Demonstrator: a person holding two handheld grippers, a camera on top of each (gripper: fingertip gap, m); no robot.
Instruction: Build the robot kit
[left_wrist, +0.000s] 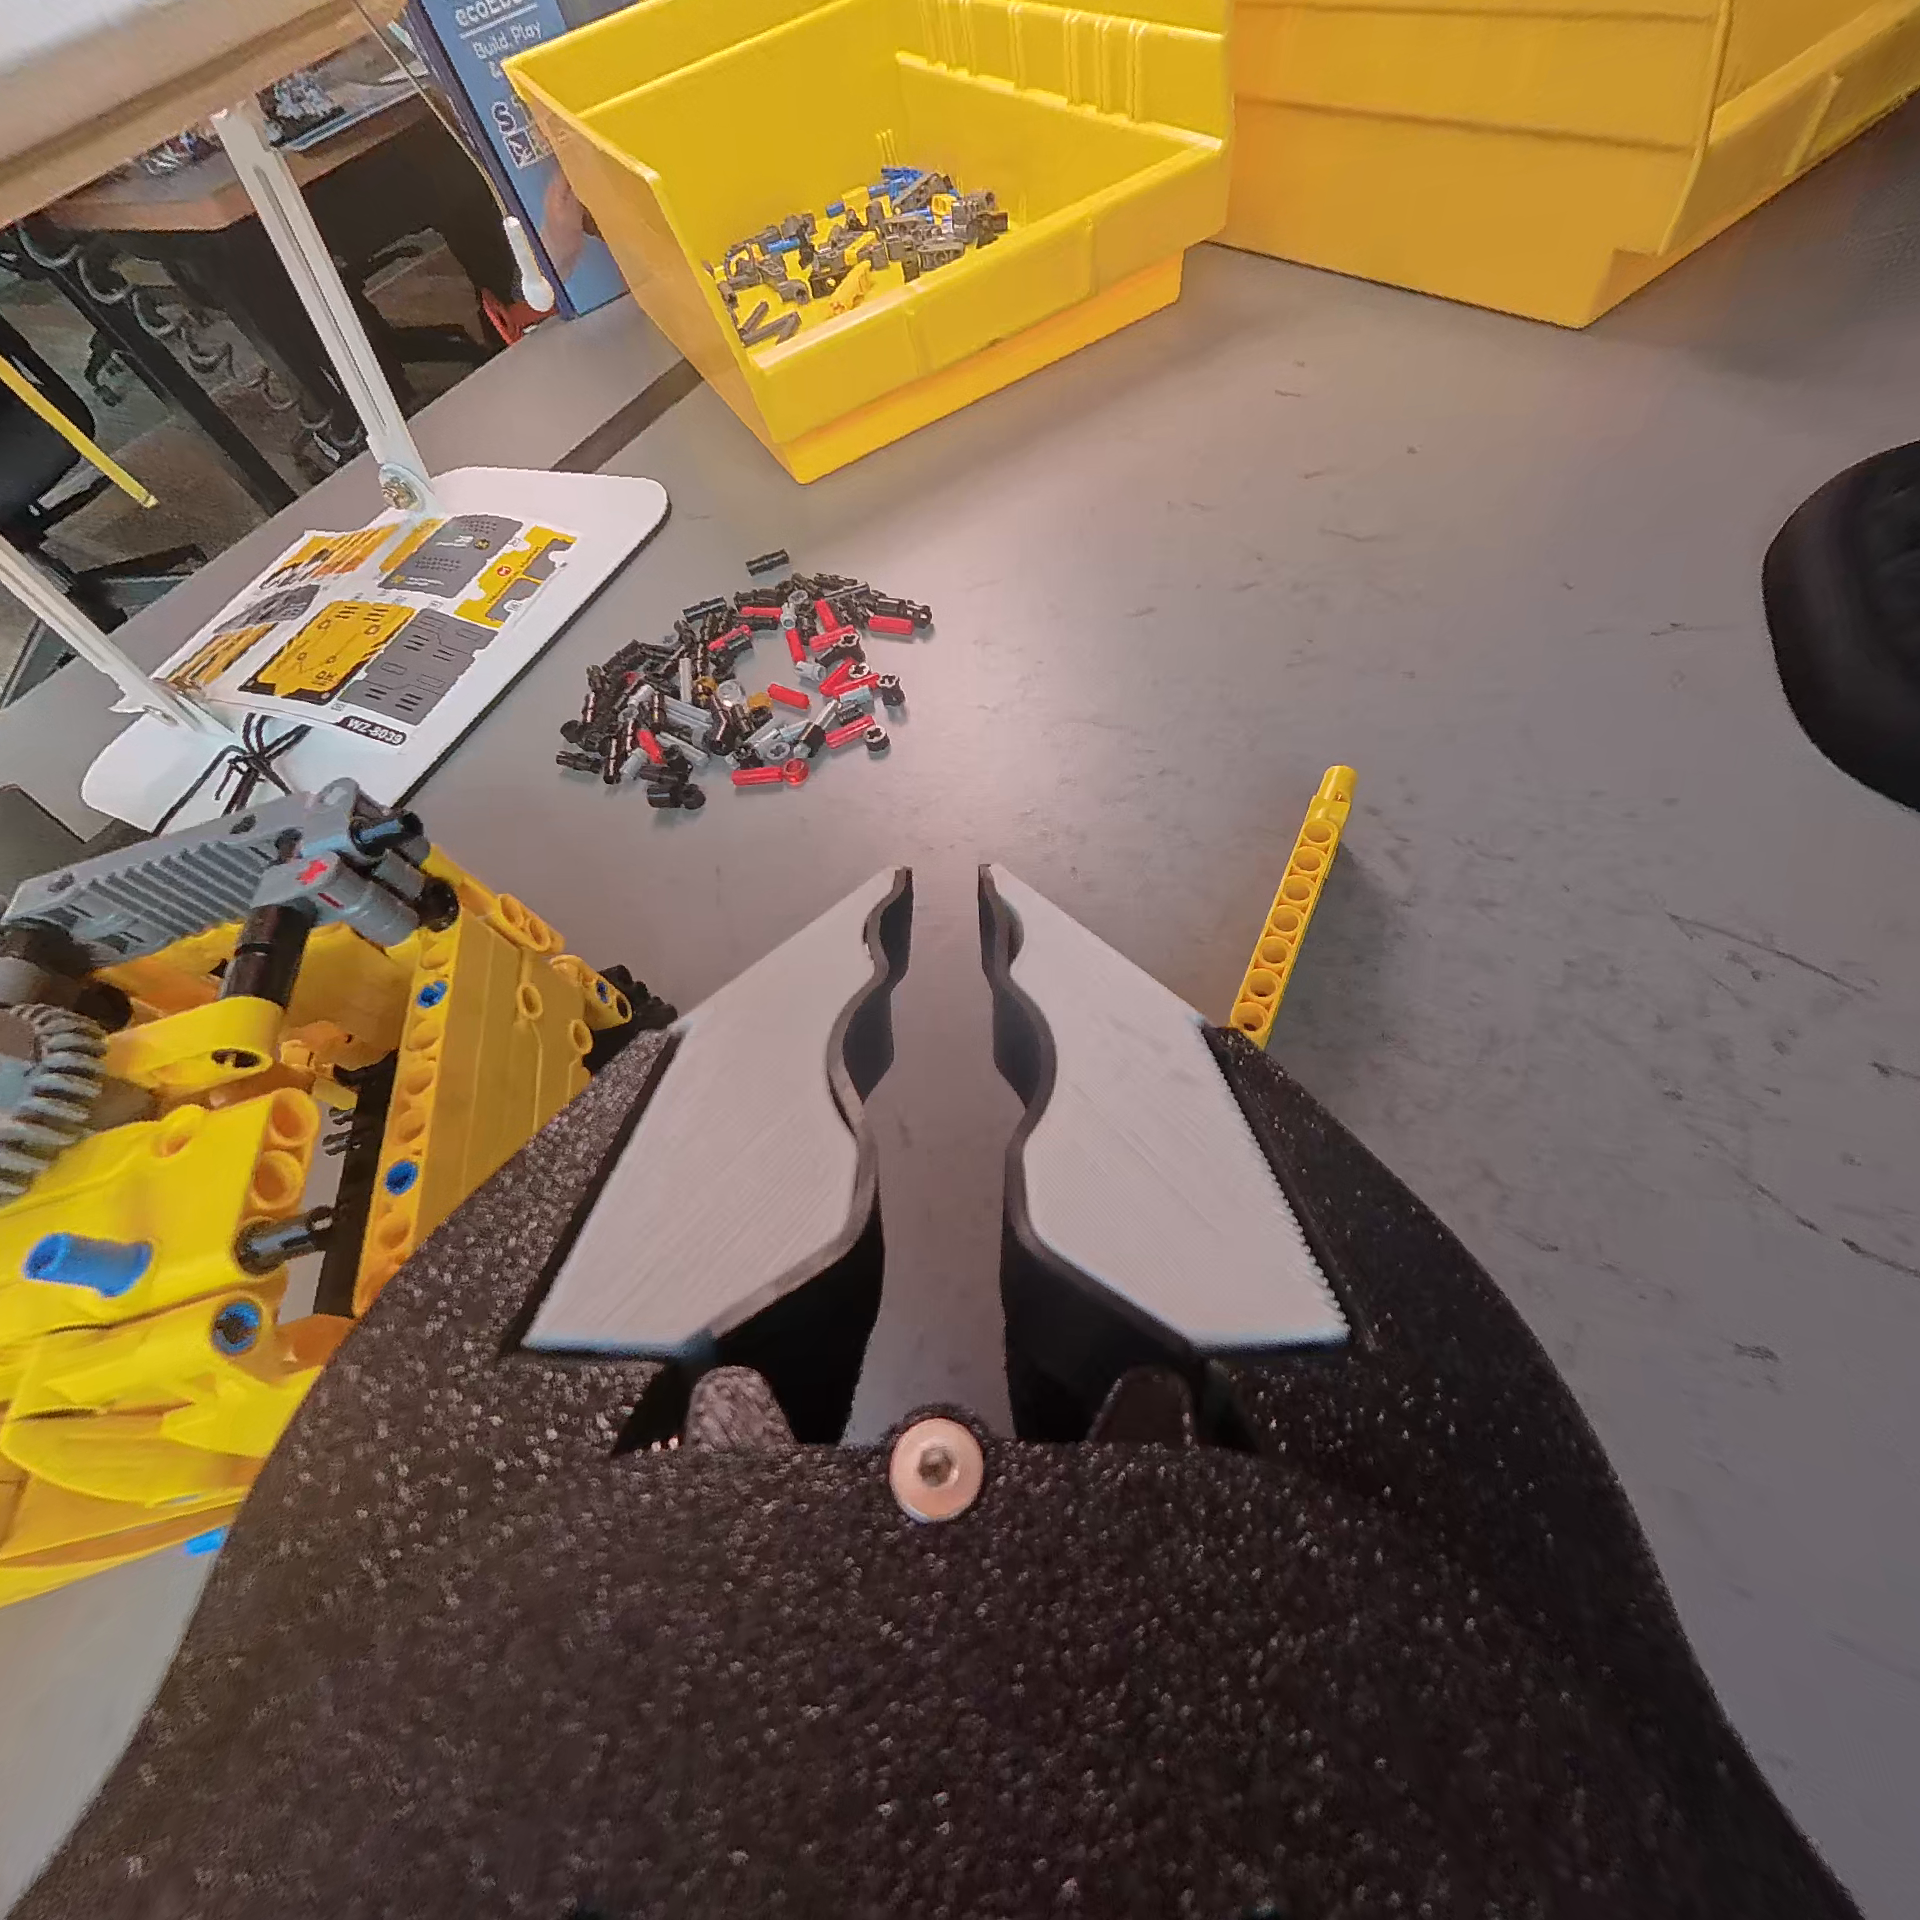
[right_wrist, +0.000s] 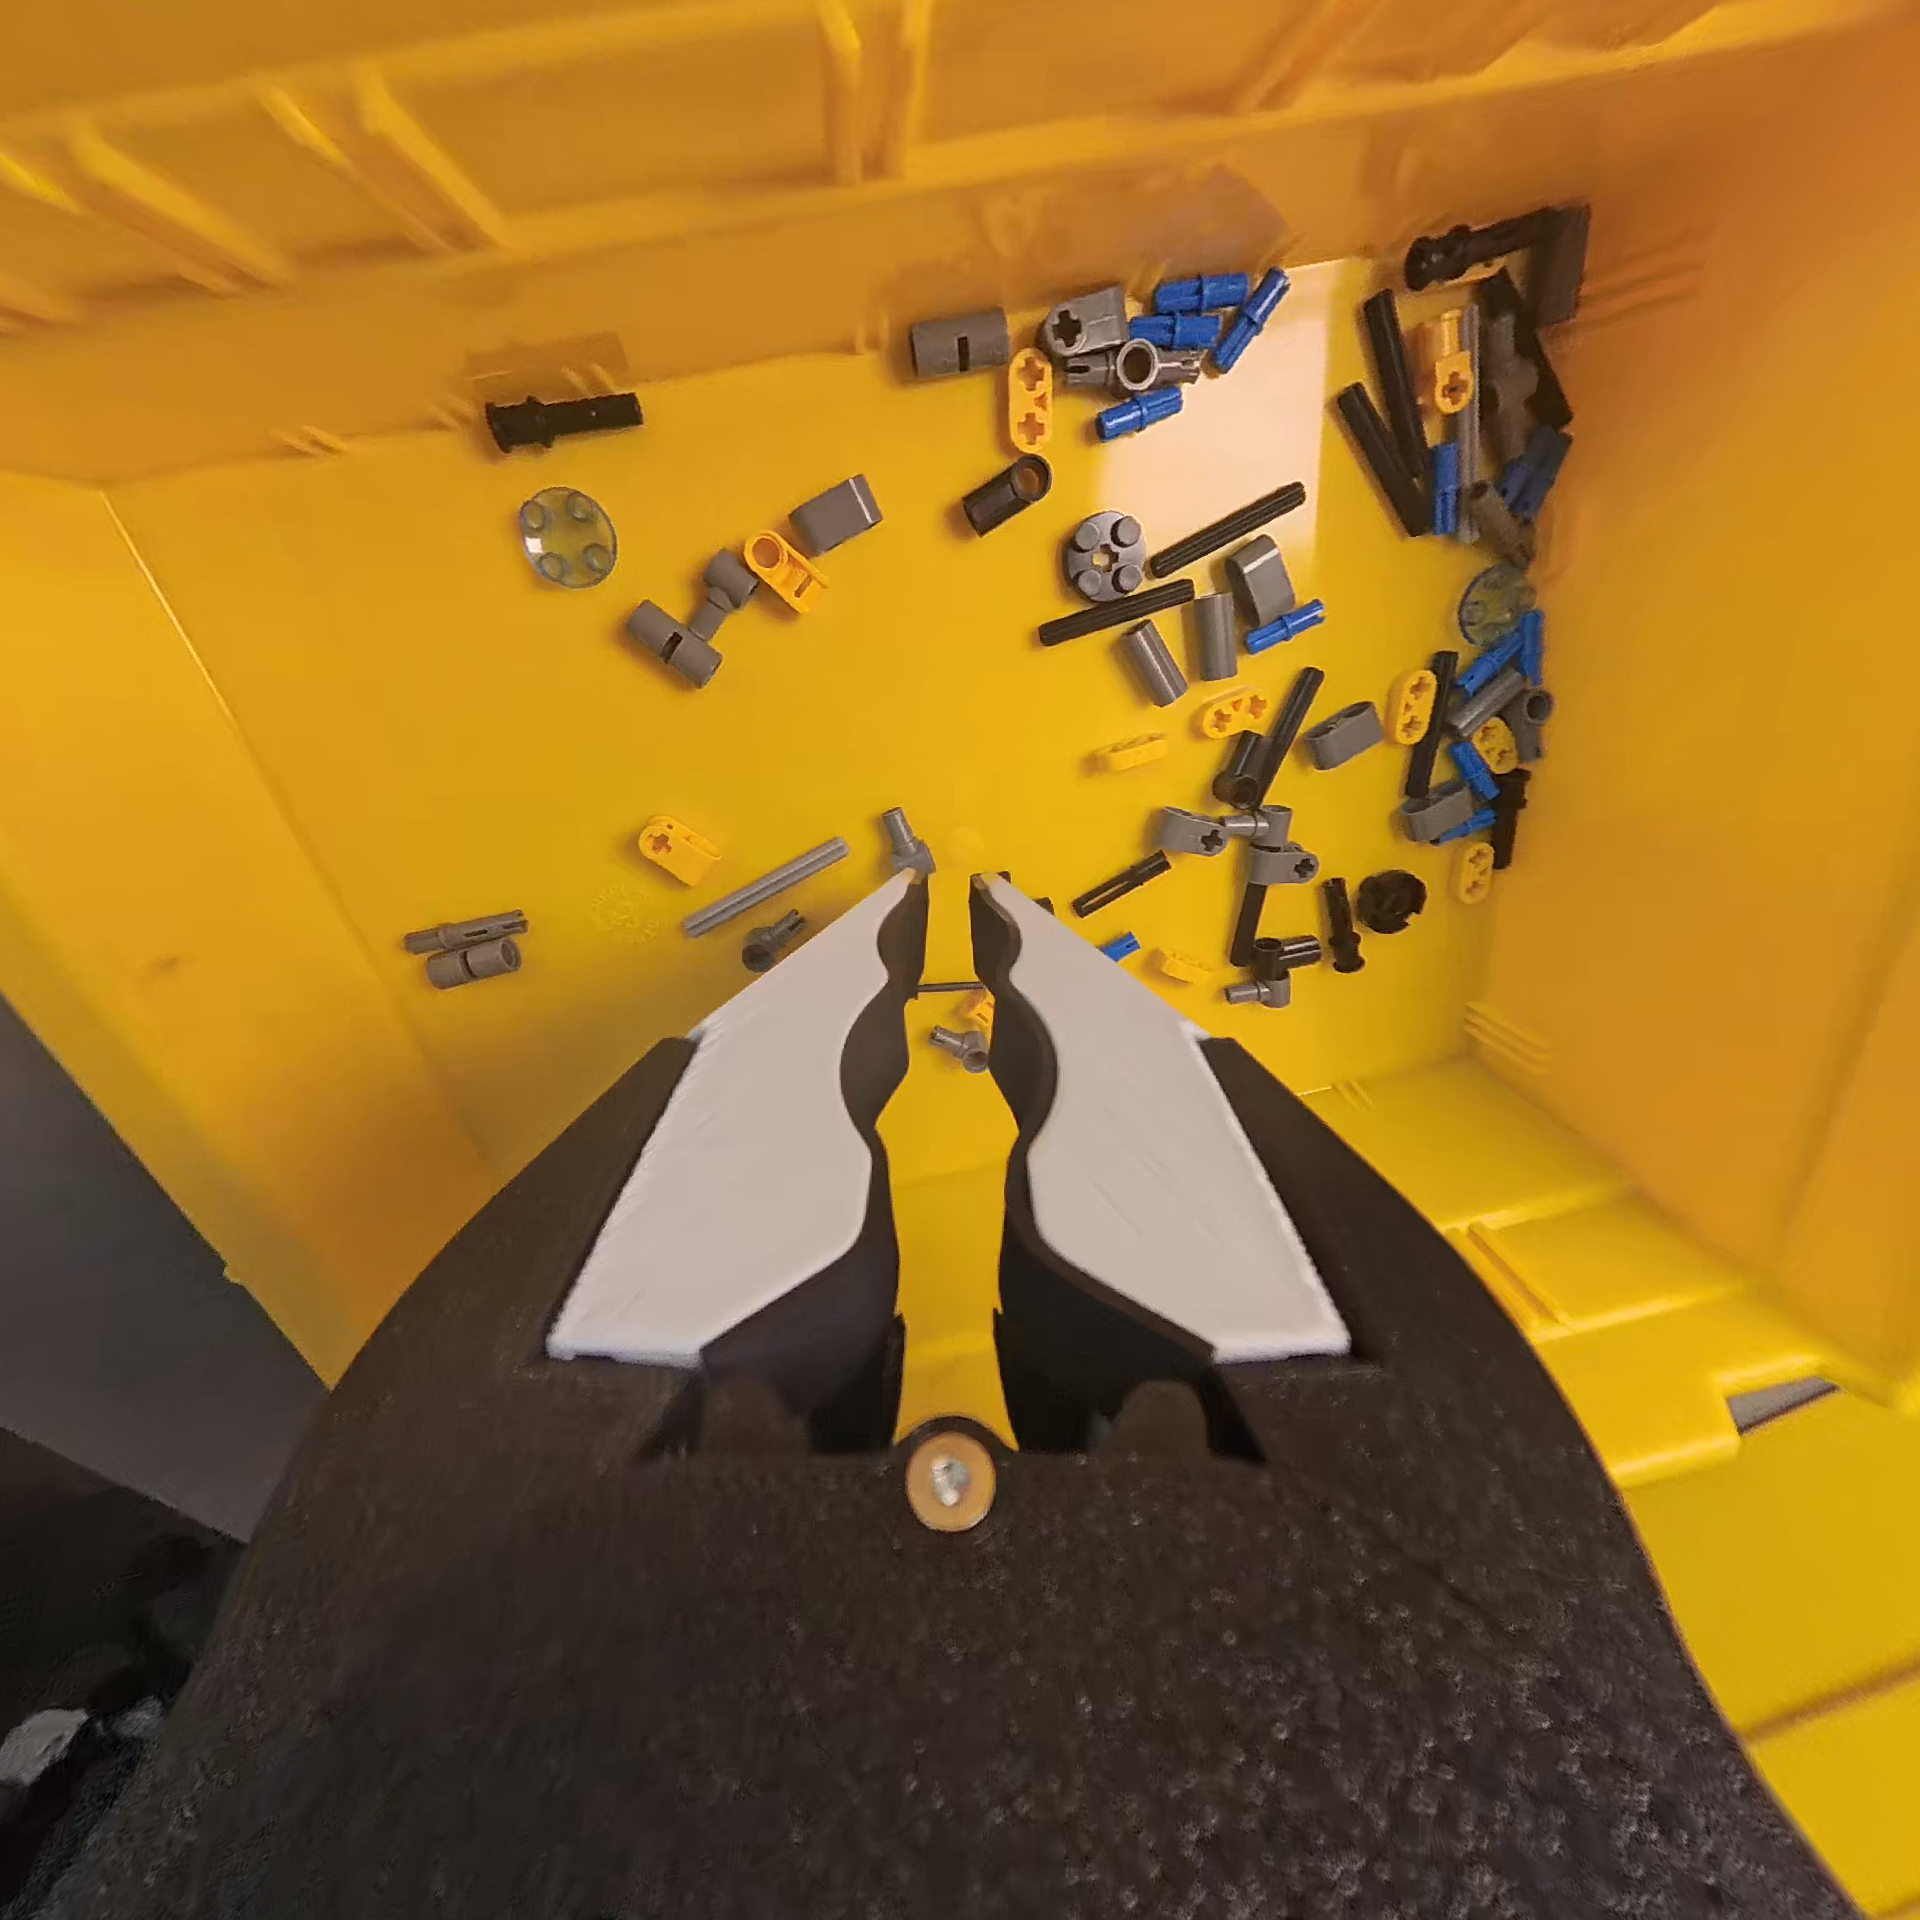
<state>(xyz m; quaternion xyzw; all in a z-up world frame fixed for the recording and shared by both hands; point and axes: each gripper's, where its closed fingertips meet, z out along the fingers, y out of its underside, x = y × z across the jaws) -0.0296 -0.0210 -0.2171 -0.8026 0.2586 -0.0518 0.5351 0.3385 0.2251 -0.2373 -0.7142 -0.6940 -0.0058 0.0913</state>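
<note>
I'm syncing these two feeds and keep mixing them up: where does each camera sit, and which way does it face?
Left wrist view: sits on the left gripper, looking forward and down over the grey table at a pile of small connector pins; its two fingers show, apart and empty.
Right wrist view: sits on the right gripper, looking down into a yellow bin of small building parts; its fingers show, apart.
Shared: possibly that bin, though I cannot tell.

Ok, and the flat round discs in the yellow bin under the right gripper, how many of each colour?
Clear discs: 2
Grey disc: 1
Black disc: 1
Total: 4
</note>
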